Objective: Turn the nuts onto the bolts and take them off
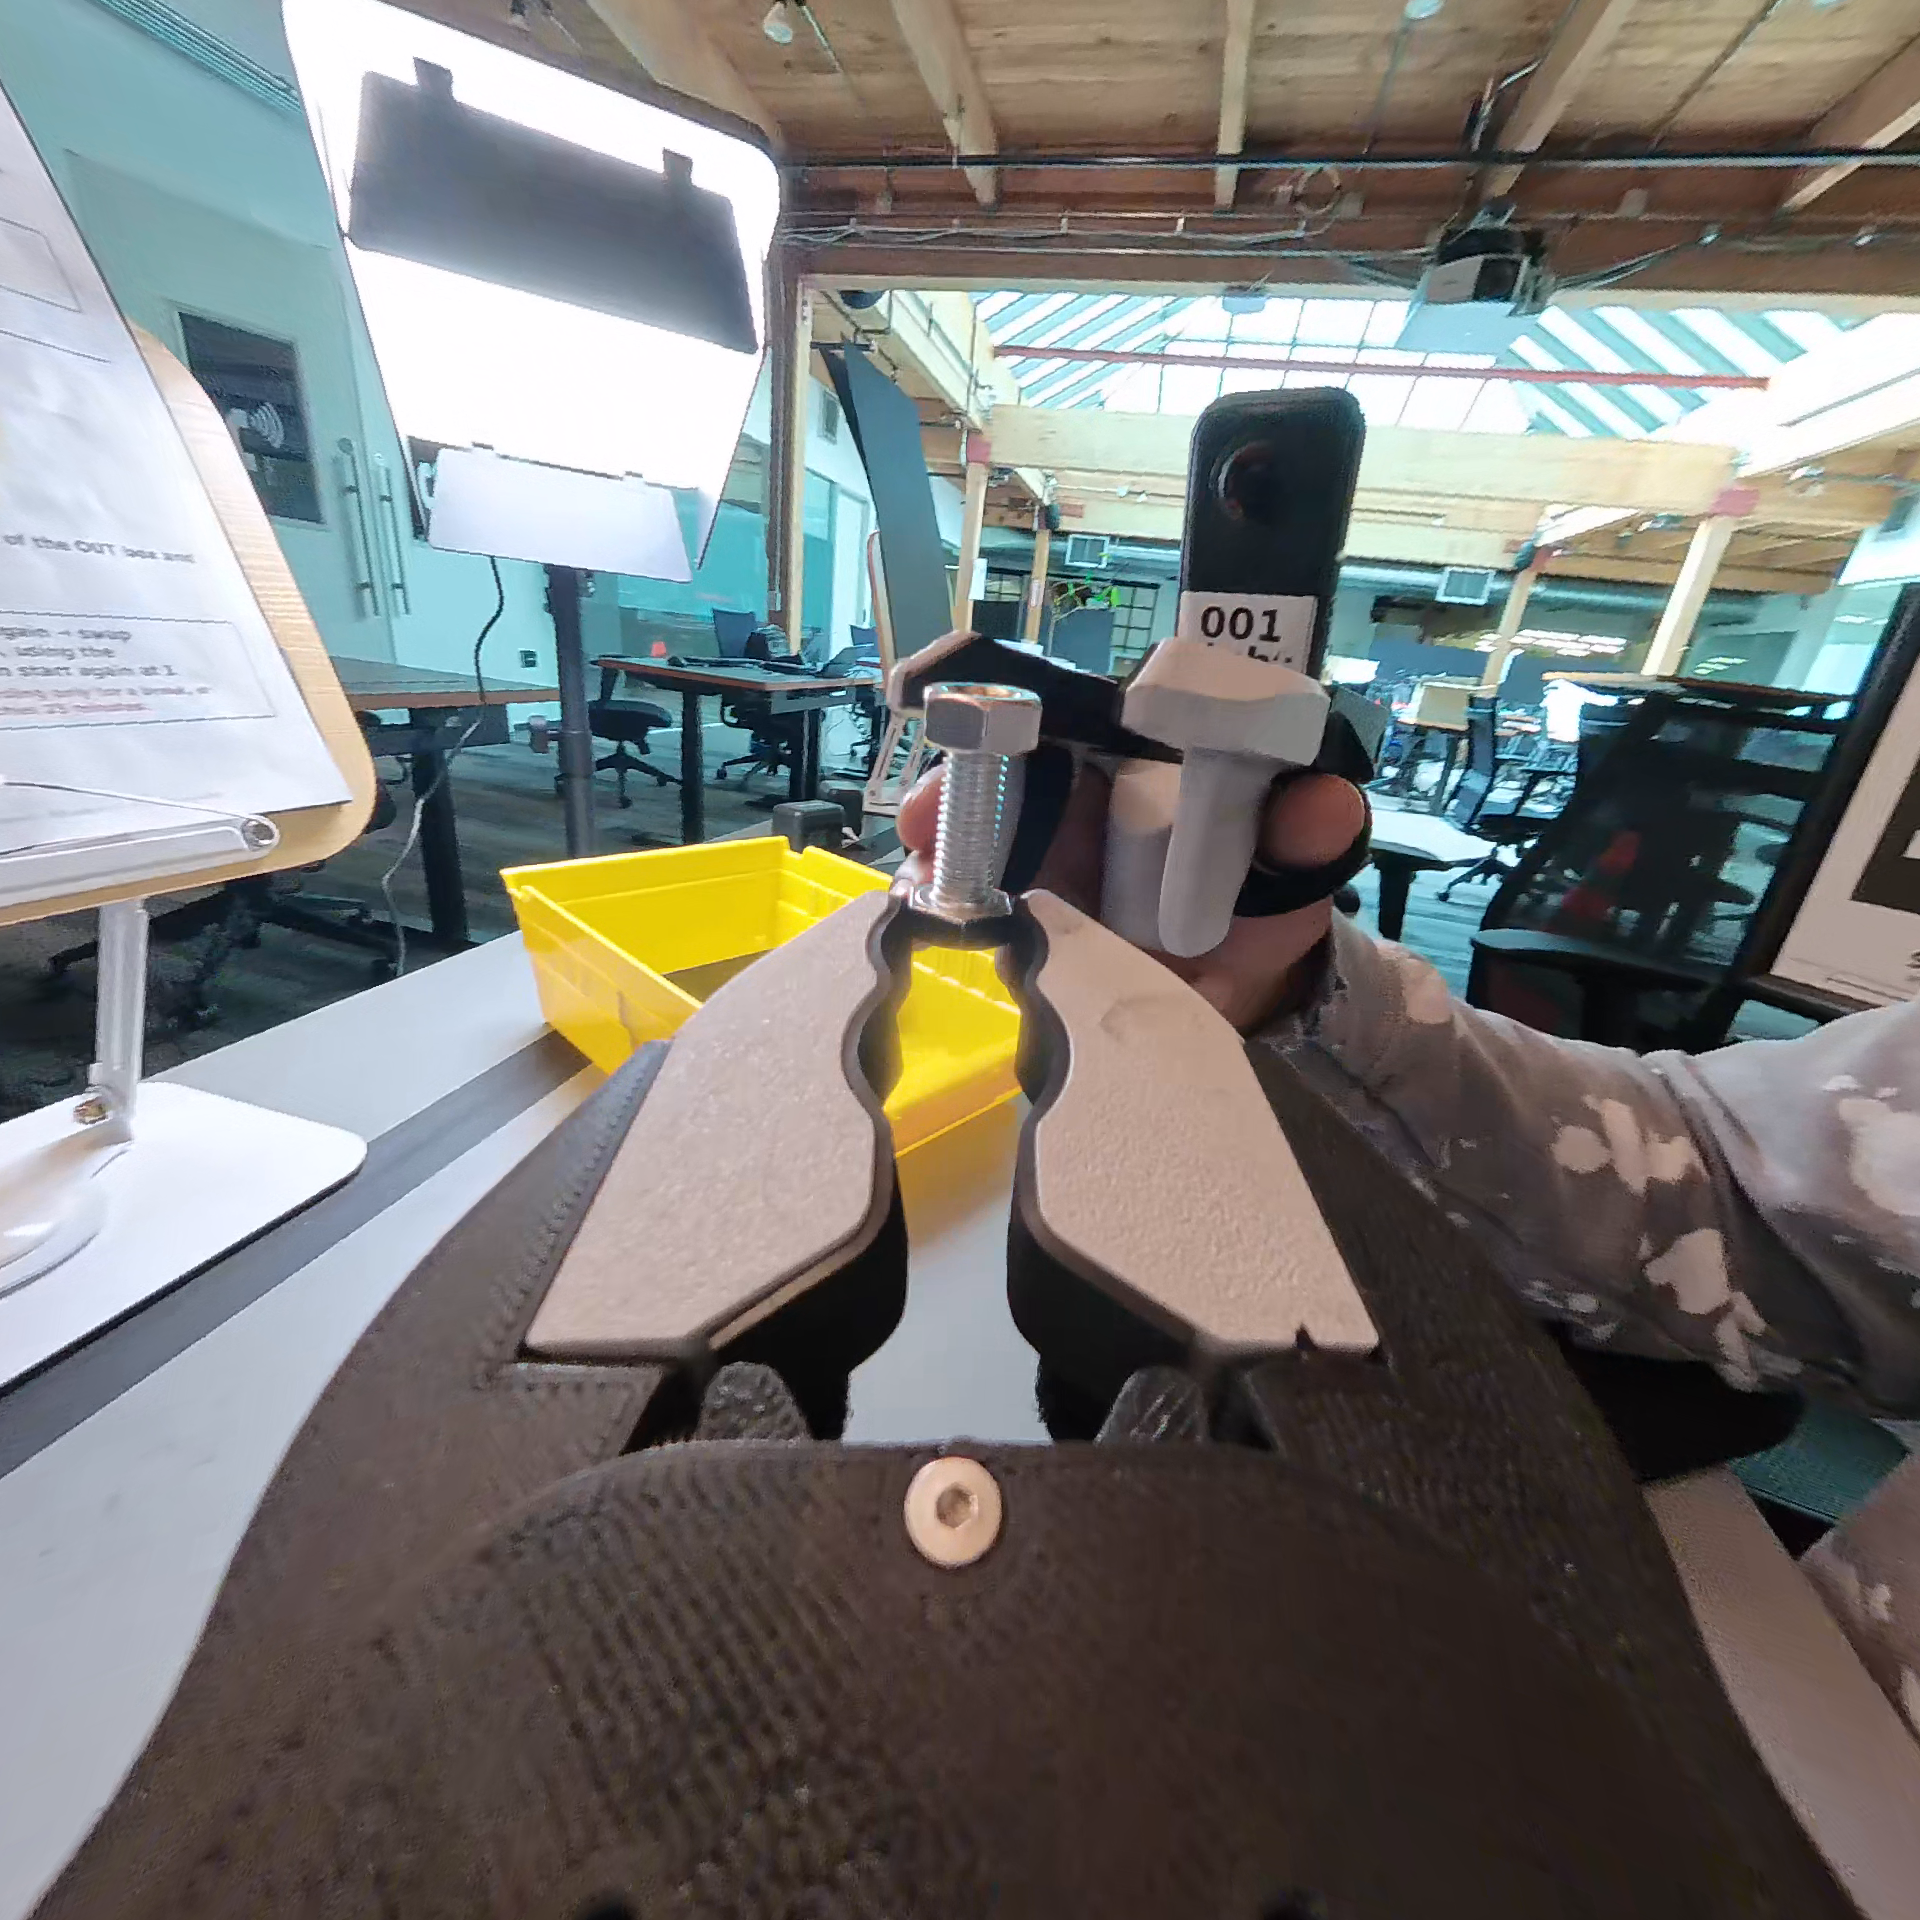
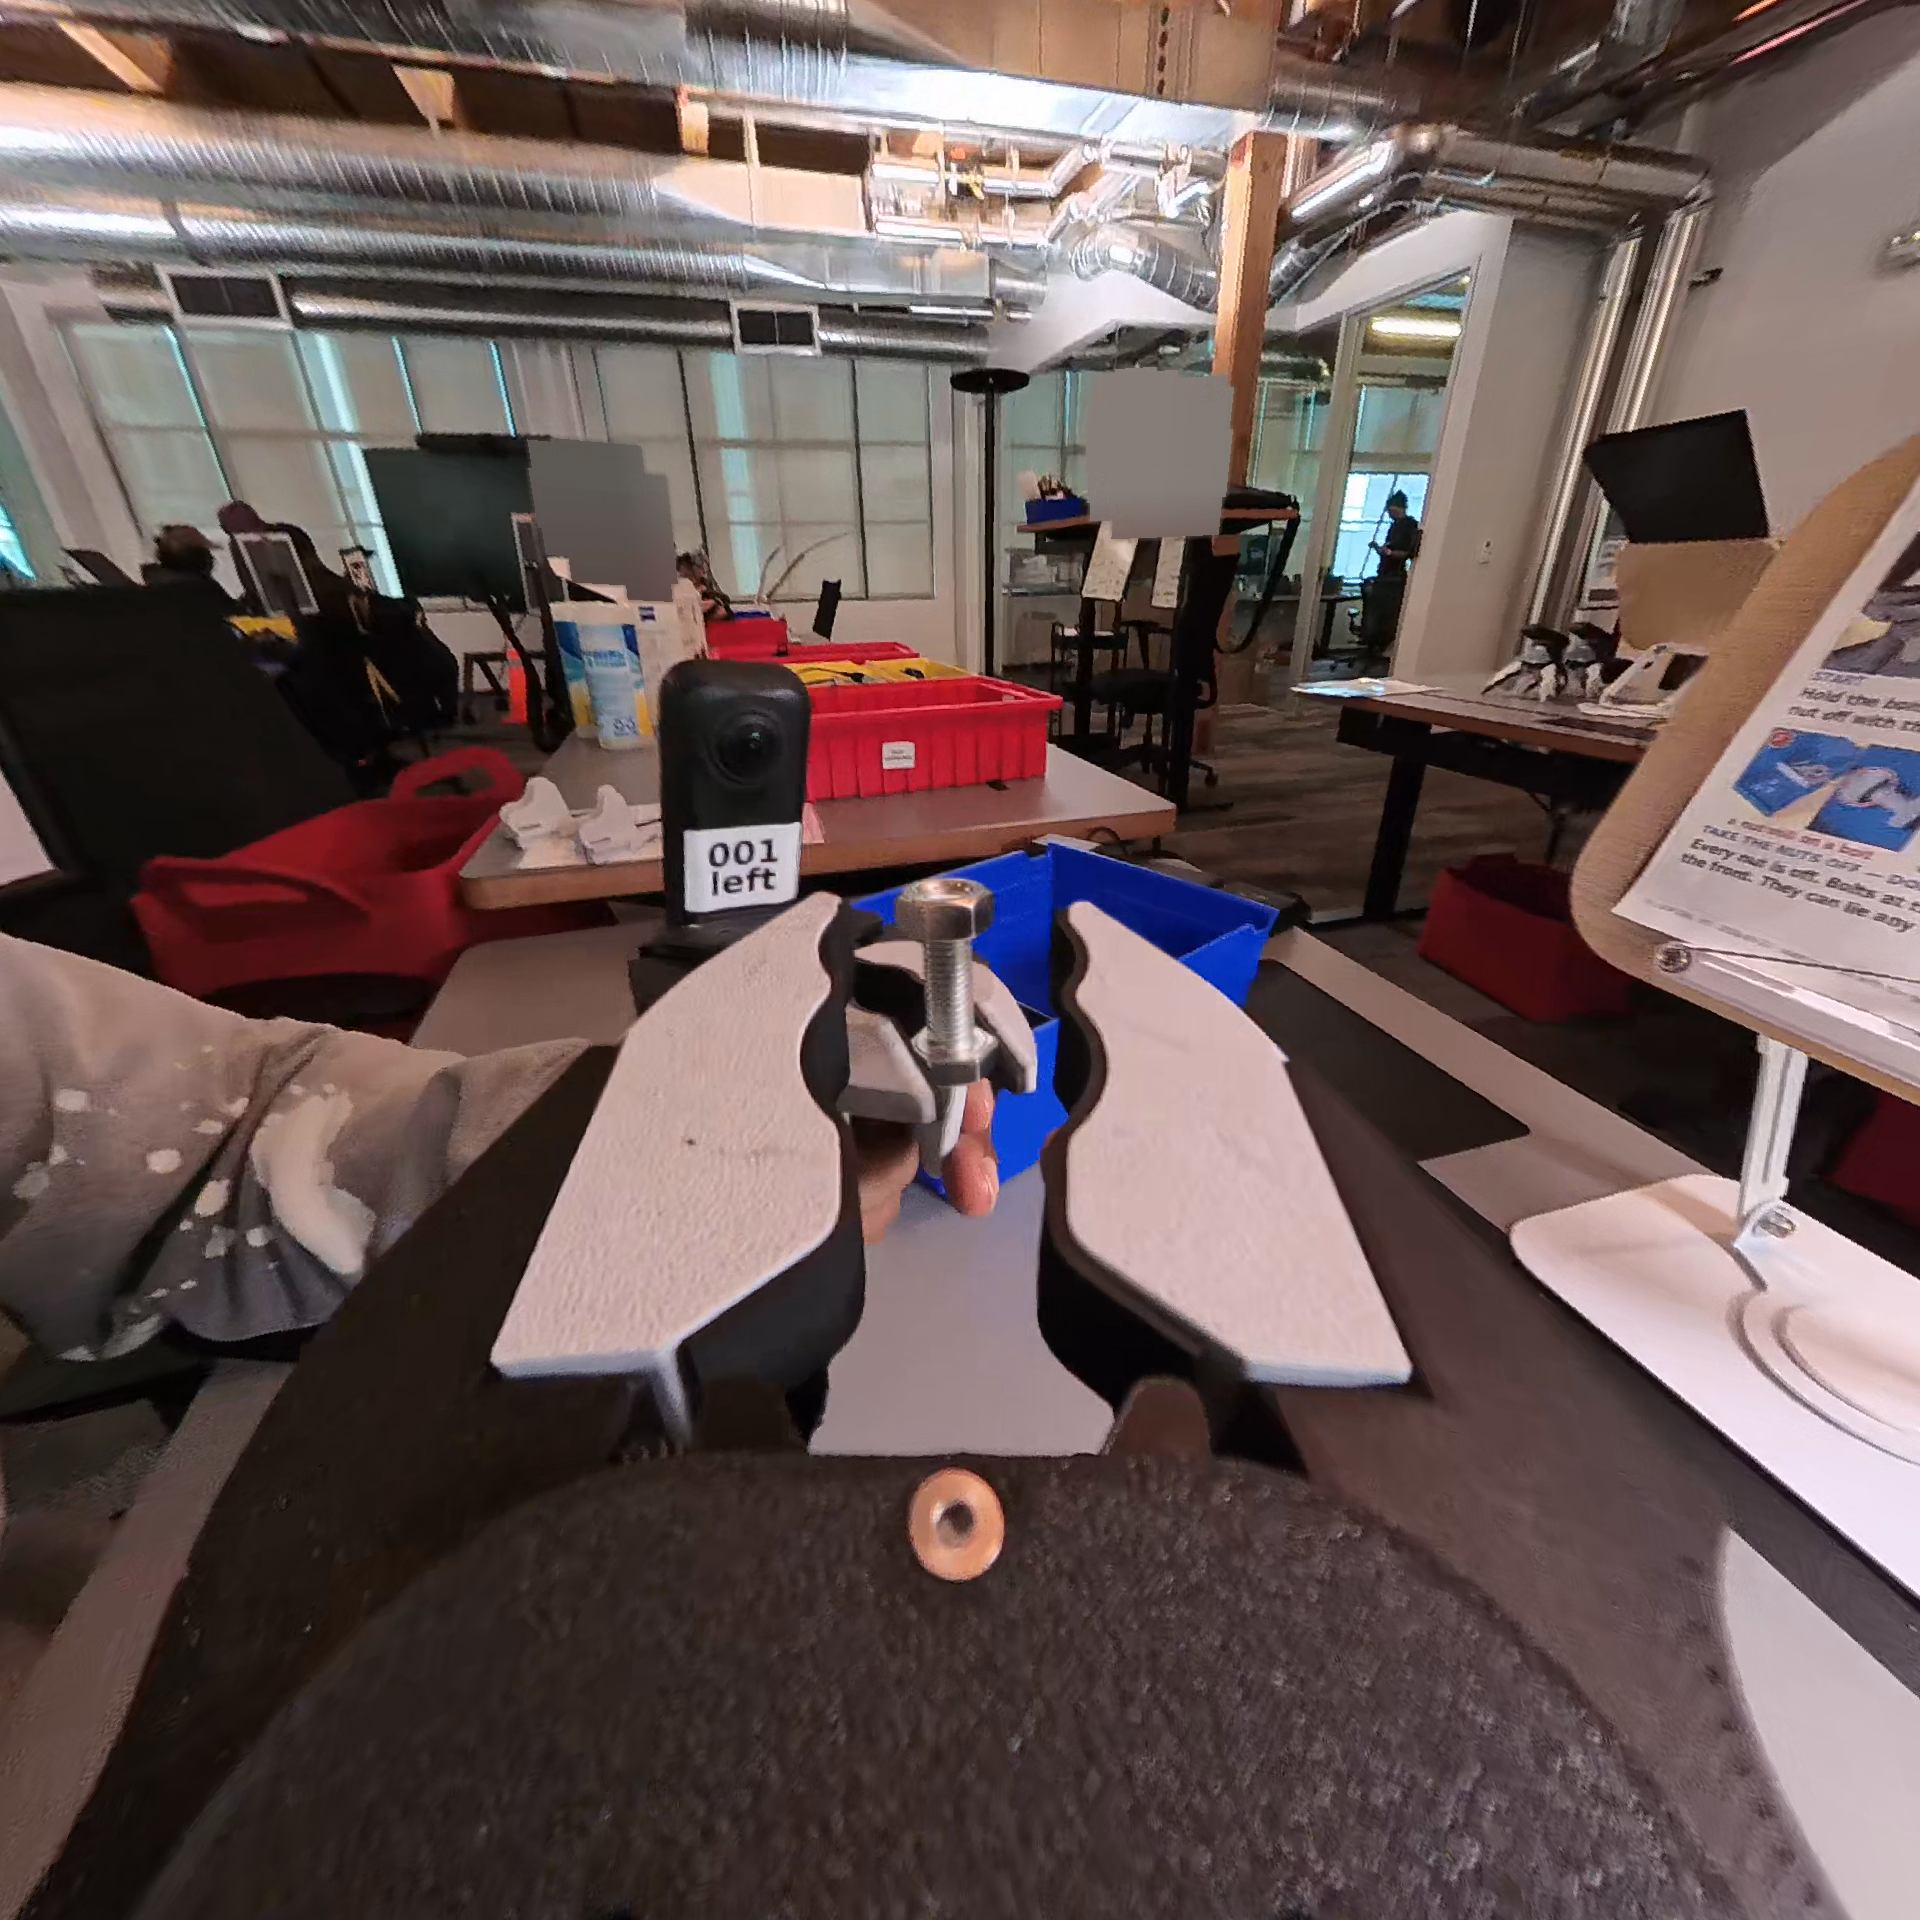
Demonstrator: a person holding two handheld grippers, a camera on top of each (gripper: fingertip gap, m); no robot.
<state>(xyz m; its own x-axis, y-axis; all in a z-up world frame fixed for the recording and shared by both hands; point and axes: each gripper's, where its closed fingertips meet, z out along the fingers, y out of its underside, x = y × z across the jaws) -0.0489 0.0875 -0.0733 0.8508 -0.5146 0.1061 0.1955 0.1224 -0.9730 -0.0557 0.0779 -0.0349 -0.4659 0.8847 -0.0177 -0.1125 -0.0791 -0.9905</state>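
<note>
A silver bolt (image 1: 966,810) stands head up, its lower end threaded into a hex nut (image 1: 951,912). My left gripper (image 1: 954,923) is shut on that nut at its fingertips. The right gripper (image 1: 1081,696) faces me from behind the bolt, with its fingers spread on either side of the bolt head. In the right wrist view my right gripper (image 2: 956,925) is open. The bolt (image 2: 948,987) stands between its fingertips without touching them. The left gripper (image 2: 956,1060) grips the nut (image 2: 958,1051) below.
A yellow bin (image 1: 623,925) sits on the grey table (image 1: 312,1049) behind the left gripper. A blue bin (image 2: 1153,914) sits behind the right one. A white stand holds a clipboard with printed sheets (image 1: 156,623), and it also shows at the right (image 2: 1766,831). The tips of both grippers are at nearly the same place.
</note>
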